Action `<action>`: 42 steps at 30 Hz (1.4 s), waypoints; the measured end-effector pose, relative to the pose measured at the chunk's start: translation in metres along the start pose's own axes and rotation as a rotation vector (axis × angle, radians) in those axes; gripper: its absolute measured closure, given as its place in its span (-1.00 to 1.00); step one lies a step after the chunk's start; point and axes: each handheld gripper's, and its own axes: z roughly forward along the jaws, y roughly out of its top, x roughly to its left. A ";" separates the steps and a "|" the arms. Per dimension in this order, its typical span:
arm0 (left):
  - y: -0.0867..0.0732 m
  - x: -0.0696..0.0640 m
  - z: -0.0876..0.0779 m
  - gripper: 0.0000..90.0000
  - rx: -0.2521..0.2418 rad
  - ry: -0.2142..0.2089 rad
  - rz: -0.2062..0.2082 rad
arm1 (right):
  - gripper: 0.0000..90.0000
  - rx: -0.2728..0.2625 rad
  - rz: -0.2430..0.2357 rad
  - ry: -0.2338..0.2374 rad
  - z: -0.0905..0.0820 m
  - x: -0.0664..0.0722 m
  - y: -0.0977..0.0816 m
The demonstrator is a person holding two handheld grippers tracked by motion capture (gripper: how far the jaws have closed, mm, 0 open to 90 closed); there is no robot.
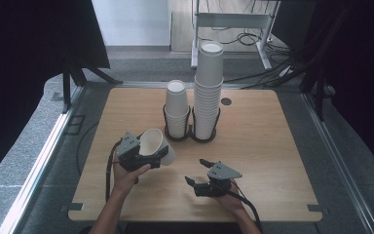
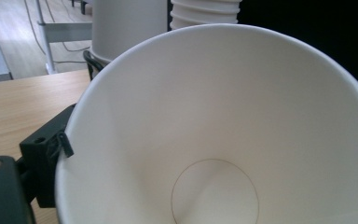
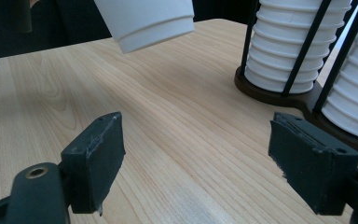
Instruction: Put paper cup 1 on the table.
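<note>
holding paper cup [image 1: 155,146], tilted

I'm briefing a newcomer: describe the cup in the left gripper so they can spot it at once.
Start at the black two-ring holder mid-table with its two cup stacks. Just in front and left, the left gripper grips a white paper cup by its rim. It alone is single, tilted and off the table.

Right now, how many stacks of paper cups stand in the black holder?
2. The shorter stack stands in the holder's left ring, the taller stack in its right ring. One loose cup is apart from them, gripped at its rim by the left gripper.
</note>
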 end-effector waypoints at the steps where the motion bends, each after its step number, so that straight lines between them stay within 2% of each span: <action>1: 0.000 0.000 0.000 -0.84 0.003 0.007 0.006 | -0.59 0.001 -0.001 -0.002 0.000 0.000 0.000; 6: -0.003 0.004 0.001 -0.85 0.028 0.060 0.044 | -0.59 0.011 -0.003 -0.009 0.001 0.000 -0.001; 11: -0.004 0.011 -0.002 -0.85 0.032 0.092 0.038 | -0.59 0.013 -0.003 -0.008 0.001 0.001 -0.001; 21: -0.010 0.030 -0.007 -0.86 0.065 0.199 0.019 | -0.58 0.009 -0.005 -0.013 0.001 -0.001 0.000; 24: -0.013 0.035 -0.004 -0.86 0.104 0.266 0.021 | -0.58 0.012 -0.005 -0.013 0.001 -0.001 0.000; 25: -0.013 0.035 -0.004 -0.86 0.104 0.266 0.021 | -0.58 0.012 -0.005 -0.013 0.001 -0.001 0.000; 26: -0.015 0.039 -0.004 -0.86 0.125 0.296 0.015 | -0.58 0.014 -0.004 -0.013 0.001 -0.001 0.000; 28: -0.016 0.042 -0.004 -0.86 0.131 0.307 0.008 | -0.58 0.015 -0.006 -0.012 0.001 0.000 0.000; 29: -0.018 0.048 -0.005 -0.86 0.146 0.335 -0.003 | -0.58 0.017 -0.006 -0.012 0.002 0.000 0.000; 31: -0.020 0.053 -0.005 -0.86 0.160 0.365 -0.006 | -0.58 0.021 -0.004 -0.011 0.002 0.000 -0.001; 35: -0.023 0.059 -0.006 -0.86 0.169 0.374 -0.024 | -0.58 0.028 -0.008 -0.009 0.003 0.000 -0.002; 38: -0.025 0.060 -0.005 -0.86 0.177 0.397 -0.009 | -0.58 0.030 -0.009 -0.008 0.004 0.000 -0.002; 39: -0.026 0.061 -0.004 -0.86 0.190 0.434 0.019 | -0.58 0.032 -0.010 -0.007 0.003 0.001 -0.002; 40: -0.027 0.061 -0.004 -0.86 0.193 0.445 0.022 | -0.58 0.032 -0.011 -0.007 0.003 0.000 -0.002; 41: -0.027 0.061 -0.004 -0.86 0.193 0.445 0.022 | -0.58 0.033 -0.011 -0.008 0.003 0.000 -0.002; 42: -0.027 0.064 -0.005 -0.86 0.196 0.433 0.003 | -0.58 0.034 -0.008 -0.008 0.003 0.000 -0.002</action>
